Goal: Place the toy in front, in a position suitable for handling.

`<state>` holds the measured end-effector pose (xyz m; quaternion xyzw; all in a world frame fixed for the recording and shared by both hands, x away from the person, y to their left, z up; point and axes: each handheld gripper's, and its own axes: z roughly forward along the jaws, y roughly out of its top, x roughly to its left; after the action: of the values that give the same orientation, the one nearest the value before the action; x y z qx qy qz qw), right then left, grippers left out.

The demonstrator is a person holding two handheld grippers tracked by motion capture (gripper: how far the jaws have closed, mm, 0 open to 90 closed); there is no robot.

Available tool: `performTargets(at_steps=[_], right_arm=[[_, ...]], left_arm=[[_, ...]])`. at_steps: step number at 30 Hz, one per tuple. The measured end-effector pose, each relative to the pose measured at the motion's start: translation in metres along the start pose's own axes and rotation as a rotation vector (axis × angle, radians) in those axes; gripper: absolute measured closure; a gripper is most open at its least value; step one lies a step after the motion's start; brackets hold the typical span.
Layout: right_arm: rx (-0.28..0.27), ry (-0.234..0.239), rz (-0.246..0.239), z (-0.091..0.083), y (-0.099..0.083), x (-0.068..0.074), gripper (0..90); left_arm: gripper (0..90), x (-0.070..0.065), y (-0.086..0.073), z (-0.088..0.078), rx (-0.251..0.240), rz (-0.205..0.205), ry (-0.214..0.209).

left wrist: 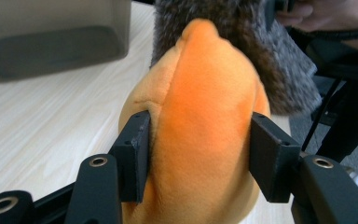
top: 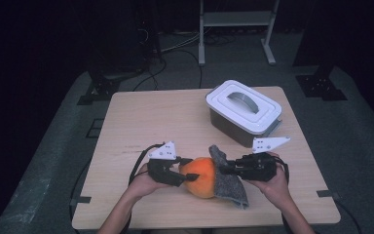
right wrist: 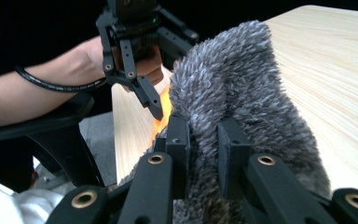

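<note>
Dark surroundings frame a light wooden table (top: 141, 117) standing on grey floor, with a metal frame (top: 236, 19) at the far edge of the room. On the far right part of the table I see a grey container with a white handled lid (top: 243, 108). At the near centre lies the orange plush toy (top: 200, 176), and its grey furry part (top: 229, 183) spreads to the right and touches the tabletop. My left gripper (top: 187, 176) comes in from the near left; in the left gripper view its pads (left wrist: 135, 154) press into both sides of the orange body (left wrist: 205, 121), which bulges between them, so the jaws are partly closed and clamped on the toy. My right gripper (top: 224, 169) comes in from the near right; in the right gripper view its pads (right wrist: 179, 140) pinch a fold of the grey fur (right wrist: 242, 93), with the jaws nearly together. Both grippers face each other across the toy, just beside one another.
</note>
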<state>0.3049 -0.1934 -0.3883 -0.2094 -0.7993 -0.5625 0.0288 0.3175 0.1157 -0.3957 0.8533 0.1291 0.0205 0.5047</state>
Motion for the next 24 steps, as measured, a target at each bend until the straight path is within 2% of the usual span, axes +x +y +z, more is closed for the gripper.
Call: performTargets(at_steps=[2,4,6,7,9,11,14,17,19,22,24], right_arm=[[0.041,-0.018,-0.003,0.008,-0.004,0.000,76.2],[0.053,-0.016,0.017,0.011,-0.009,-0.005,76.3],[0.063,-0.032,0.020,0.010,-0.012,-0.008,76.3],[0.067,-0.037,0.023,0.009,-0.013,-0.009,76.3],[0.080,-0.049,0.025,0.008,-0.015,-0.011,76.2],[0.091,-0.061,0.033,0.006,-0.018,-0.014,76.2],[0.105,-0.079,0.045,0.003,-0.022,-0.018,76.0],[0.103,-0.093,0.045,0.000,-0.021,-0.017,75.9],[0.059,-0.091,0.031,-0.006,-0.015,-0.013,76.0],[-0.041,-0.046,0.018,-0.013,-0.005,-0.004,75.8],[-0.052,-0.039,-0.007,-0.011,-0.001,0.001,75.5]], left_arm=[[43.8,0.000,-0.001,0.001,0.012,0.006,0.007],[40.1,0.001,-0.004,0.002,-0.003,-0.006,-0.003],[30.3,0.003,-0.005,0.002,-0.018,-0.015,-0.014],[25.0,0.004,-0.005,0.003,-0.008,-0.021,-0.024],[19.1,0.005,-0.008,0.004,0.007,-0.024,-0.004],[14.0,0.009,-0.013,0.006,0.025,-0.049,-0.009],[15.9,0.013,-0.019,0.011,0.030,-0.069,-0.039],[31.4,0.012,-0.017,0.008,0.008,-0.064,-0.022],[37.3,0.010,-0.013,0.004,-0.013,-0.044,-0.017],[40.4,0.005,-0.005,0.000,-0.017,-0.004,-0.005],[41.3,0.002,-0.003,-0.001,-0.018,0.011,-0.010]])
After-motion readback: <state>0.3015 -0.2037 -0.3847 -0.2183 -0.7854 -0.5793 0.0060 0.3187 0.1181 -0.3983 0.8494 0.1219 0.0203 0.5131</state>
